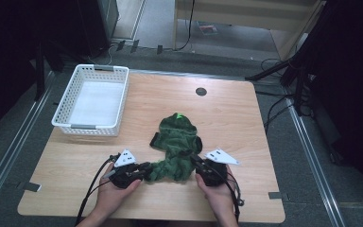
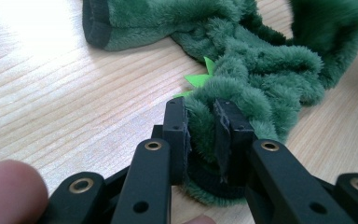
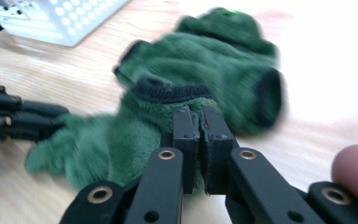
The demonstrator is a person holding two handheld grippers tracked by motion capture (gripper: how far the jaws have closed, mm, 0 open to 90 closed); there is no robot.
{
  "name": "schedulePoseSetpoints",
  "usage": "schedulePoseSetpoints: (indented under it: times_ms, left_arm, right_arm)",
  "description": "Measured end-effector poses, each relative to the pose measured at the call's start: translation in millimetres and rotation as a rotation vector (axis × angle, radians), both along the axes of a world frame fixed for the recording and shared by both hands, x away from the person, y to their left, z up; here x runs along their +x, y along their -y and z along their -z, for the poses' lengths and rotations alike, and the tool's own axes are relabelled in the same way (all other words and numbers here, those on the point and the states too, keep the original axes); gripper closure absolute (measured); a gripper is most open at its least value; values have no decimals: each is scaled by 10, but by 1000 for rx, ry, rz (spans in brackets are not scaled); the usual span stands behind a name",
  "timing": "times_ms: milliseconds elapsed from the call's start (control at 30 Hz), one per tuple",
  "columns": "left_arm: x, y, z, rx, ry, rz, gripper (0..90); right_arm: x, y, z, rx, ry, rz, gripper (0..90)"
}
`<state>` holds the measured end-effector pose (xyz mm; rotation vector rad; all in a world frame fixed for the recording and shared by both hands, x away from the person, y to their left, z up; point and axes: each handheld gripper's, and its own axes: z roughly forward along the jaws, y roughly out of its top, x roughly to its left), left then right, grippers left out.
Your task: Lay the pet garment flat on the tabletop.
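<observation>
The left tool [image 2: 200, 128] is clamped on a fold of the green plush garment [image 1: 176, 146] at its near left end, the right tool [image 3: 199, 126] pinched tight on its black-trimmed edge at the near right. The left gripper view picks out bright green felt spikes [image 2: 199, 78]; the high view adds the white basket [image 1: 94, 99] at the far left of the bench [image 1: 246, 132]

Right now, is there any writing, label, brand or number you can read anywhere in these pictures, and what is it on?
None can be read.
The green plush garment, white basket and wooden table show no lettering.
A reddish item on the floor beyond the table may be printed, but is too small to read.
</observation>
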<state>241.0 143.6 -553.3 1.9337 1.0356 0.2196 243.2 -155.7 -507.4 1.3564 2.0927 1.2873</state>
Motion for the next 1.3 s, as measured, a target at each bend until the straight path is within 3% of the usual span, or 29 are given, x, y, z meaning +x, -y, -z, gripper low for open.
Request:
schedulePoseSetpoints:
  times_ms: [133,233,367,467,533,600,667,800,900,1033,1133,1200,1300]
  left_arm:
    - [8,-9,2,-8,-5,2,756]
    - [11,-15,-1,-16,-7,1,718]
    - [35,-63,-23,-63,-16,-11,612]
    - [30,-69,-45,-71,-11,-10,532]
    - [15,-59,-55,-74,-18,-8,493]
    - [-3,-47,-59,-65,-20,5,483]
    - [-23,-22,-49,-28,-12,16,534]
    - [-52,17,-36,18,-5,43,699]
    - [-56,4,-44,41,-4,67,781]
    - [-47,-53,-54,103,-4,94,856]
    - [-18,-106,-35,78,-19,134,836]
    - [-4,-130,-45,60,-21,135,741]
    - [31,-195,-86,-41,-31,118,654]
  right_arm:
    - [-166,289,62,10,-42,71,794]
    - [-264,513,60,20,-59,189,672]
    - [-284,701,-100,77,11,290,612]
    - [-269,626,-161,81,48,247,587]
    - [-255,488,-112,53,29,179,569]
    - [-252,286,0,-10,-10,96,552]
    - [-258,142,92,-47,-49,41,554]
    - [-260,20,236,-81,-116,-15,652]
    - [-250,18,293,-131,-118,-6,758]
    - [-207,55,349,-156,-111,2,804]
    - [-165,50,357,-183,-89,11,814]
    - [-110,44,359,-208,-69,11,802]
    - [-77,62,333,-187,-61,15,715]
